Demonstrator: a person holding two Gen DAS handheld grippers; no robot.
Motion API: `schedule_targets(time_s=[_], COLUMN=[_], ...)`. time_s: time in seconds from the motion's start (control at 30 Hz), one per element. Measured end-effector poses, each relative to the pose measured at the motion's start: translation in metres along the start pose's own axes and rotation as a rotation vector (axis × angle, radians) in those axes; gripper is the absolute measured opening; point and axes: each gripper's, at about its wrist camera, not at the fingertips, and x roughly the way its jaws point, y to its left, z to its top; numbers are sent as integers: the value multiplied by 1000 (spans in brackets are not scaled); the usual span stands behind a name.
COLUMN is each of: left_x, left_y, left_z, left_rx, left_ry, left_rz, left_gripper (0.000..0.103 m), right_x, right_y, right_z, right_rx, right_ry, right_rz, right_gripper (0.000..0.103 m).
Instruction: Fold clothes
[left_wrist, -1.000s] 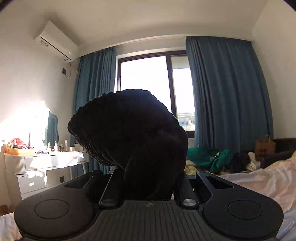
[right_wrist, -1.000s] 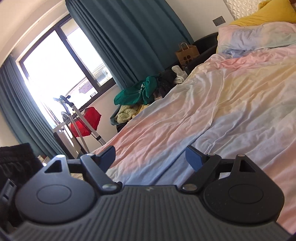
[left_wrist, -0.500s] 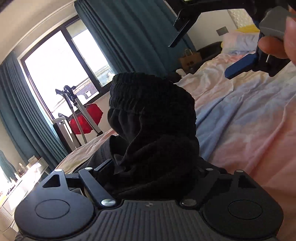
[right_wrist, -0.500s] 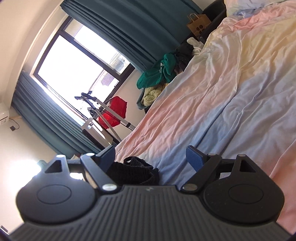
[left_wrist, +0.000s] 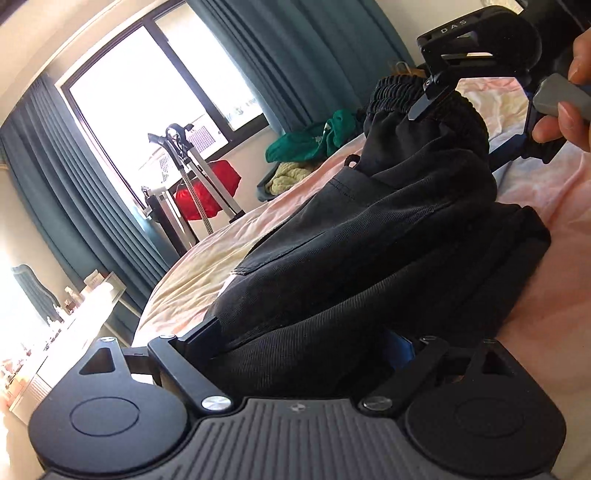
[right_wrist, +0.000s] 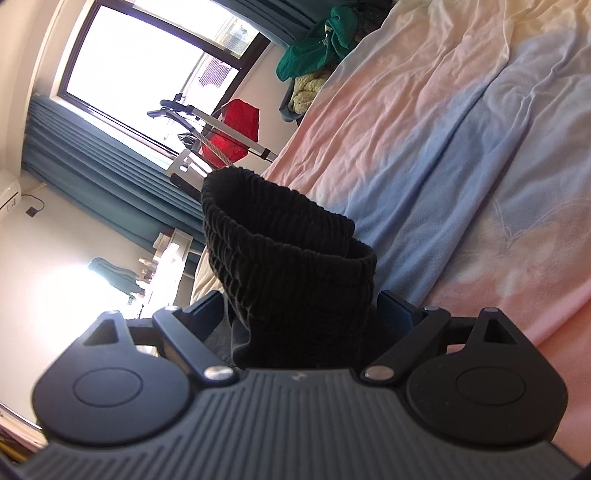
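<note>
**A:** Left wrist view. Whereabouts of the black soft-fabric garment with the ribbed elastic waistband (left_wrist: 369, 229)?

**B:** Lay heaped on the rumpled pastel pink, blue and yellow bed sheet (left_wrist: 229, 258). Ran from 6 o'clock up towards 1 o'clock, waistband at the far end.

**A:** State of the left gripper (left_wrist: 303, 332)?

**B:** Released. Had just been spreading its jaws. Stood wide at 6 o'clock, with the near edge of the garment lying between the two fingers and not pinched by them.

**A:** And the right gripper (left_wrist: 461, 133)?

**B:** Seen at 1 o'clock in the same view, carried by a person's hand (left_wrist: 569, 110) at 2 o'clock, one finger on either side of the waistband. Likewise had just been widening its jaws. Confirmed in the right wrist view: waistband upright at centre, a gap beside each finger, nothing clamped.

**A:** Surroundings?

**B:** Heap of green and pale yellow knitted clothes (left_wrist: 314, 136) past the bed's far edge at 12 o'clock. Red cloth on a metal stand (left_wrist: 207, 192) at 10 o'clock. Bright window (left_wrist: 147, 96) at 11 o'clock, flanked by teal curtains (left_wrist: 303, 55).
</note>
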Motion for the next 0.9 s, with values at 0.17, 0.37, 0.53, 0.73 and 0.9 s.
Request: schedule_targets(time_s=[0.17, 0.37, 0.53, 0.73, 0.9], left_x=[-21, -20, -16, 7, 4], left_y=[16, 47, 84, 123, 138], left_z=[-9, -11, -29, -58, -63], left_rx=[-43, -185, -363, -684, -759], left_ry=[-38, 13, 92, 228, 188], left_rz=[-7, -29, -104, -262, -281], left_gripper=[89, 88, 89, 93, 89], right_x=[14, 13, 6, 16, 9], right_y=[0, 5, 12, -37, -42], right_z=[-2, -2, -8, -19, -25], right_rx=[7, -58, -161, 45, 136], right_ry=[-24, -96, -131, -63, -26], right_rz=[-9, -57, -117, -131, -88], right_gripper=[92, 71, 63, 70, 80])
